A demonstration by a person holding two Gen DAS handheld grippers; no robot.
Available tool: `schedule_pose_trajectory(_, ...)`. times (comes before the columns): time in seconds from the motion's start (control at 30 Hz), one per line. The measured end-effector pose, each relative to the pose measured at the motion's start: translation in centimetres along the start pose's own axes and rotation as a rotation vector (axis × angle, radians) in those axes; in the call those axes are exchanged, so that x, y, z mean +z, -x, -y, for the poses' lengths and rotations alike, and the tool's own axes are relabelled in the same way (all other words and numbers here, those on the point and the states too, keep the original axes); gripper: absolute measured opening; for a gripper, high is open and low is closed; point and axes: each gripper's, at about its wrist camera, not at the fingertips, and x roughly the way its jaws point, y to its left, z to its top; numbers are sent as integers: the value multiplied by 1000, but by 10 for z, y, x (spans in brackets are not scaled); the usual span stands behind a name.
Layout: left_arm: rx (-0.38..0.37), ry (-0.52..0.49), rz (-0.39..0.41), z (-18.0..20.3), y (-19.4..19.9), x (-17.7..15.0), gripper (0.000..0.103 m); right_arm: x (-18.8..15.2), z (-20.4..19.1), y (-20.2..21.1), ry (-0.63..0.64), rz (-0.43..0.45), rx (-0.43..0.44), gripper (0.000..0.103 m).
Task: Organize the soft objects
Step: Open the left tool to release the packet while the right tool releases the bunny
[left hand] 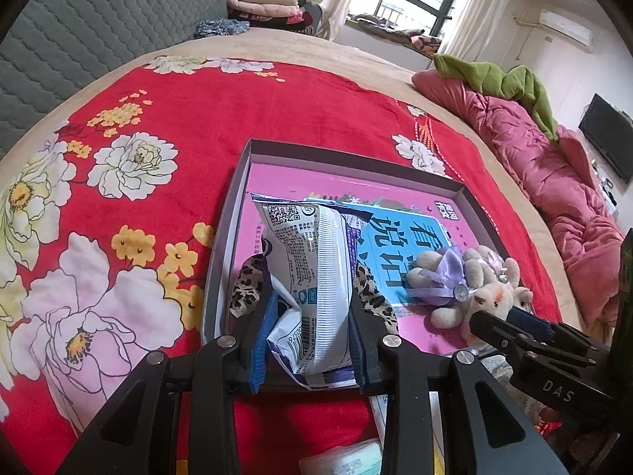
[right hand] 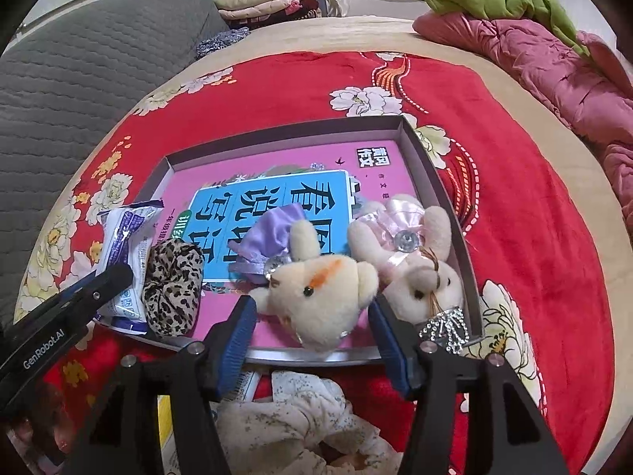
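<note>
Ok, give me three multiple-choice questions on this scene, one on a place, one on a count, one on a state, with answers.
1. Where does the leopard-print scrunchie lie?
A. in the tray's left part, beside the snack packet
B. on the grey headboard
C. on the pink quilt

2. How many plush toys are in the tray?
A. one
B. two
C. four

3. What is the left tool doing?
A. hanging open over the bedspread
B. gripping a plush toy
C. clamped on the snack packet

Answers: 1 A, it sits inside the tray next to the snack packet. 2 B, a purple-dressed plush and a pink-dressed plush show. 3 C, its fingers press both sides of the packet.
</note>
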Motion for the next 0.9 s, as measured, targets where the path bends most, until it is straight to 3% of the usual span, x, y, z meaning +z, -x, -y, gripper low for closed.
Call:
schedule_pose_trajectory(0.2, -5, 8, -2, 0, 1, 0, 38, 1, 1, 9, -4, 21, 18, 59)
schedule_pose_trajectory(0.33, -10, 16, -10, 1, 0, 0, 51, 2, 2, 14, -6, 31, 22, 59)
schedule_pose_trajectory(0.9, -32, 22, 20, 4, 14, 0, 59, 1, 9, 22, -23, 45, 14, 59)
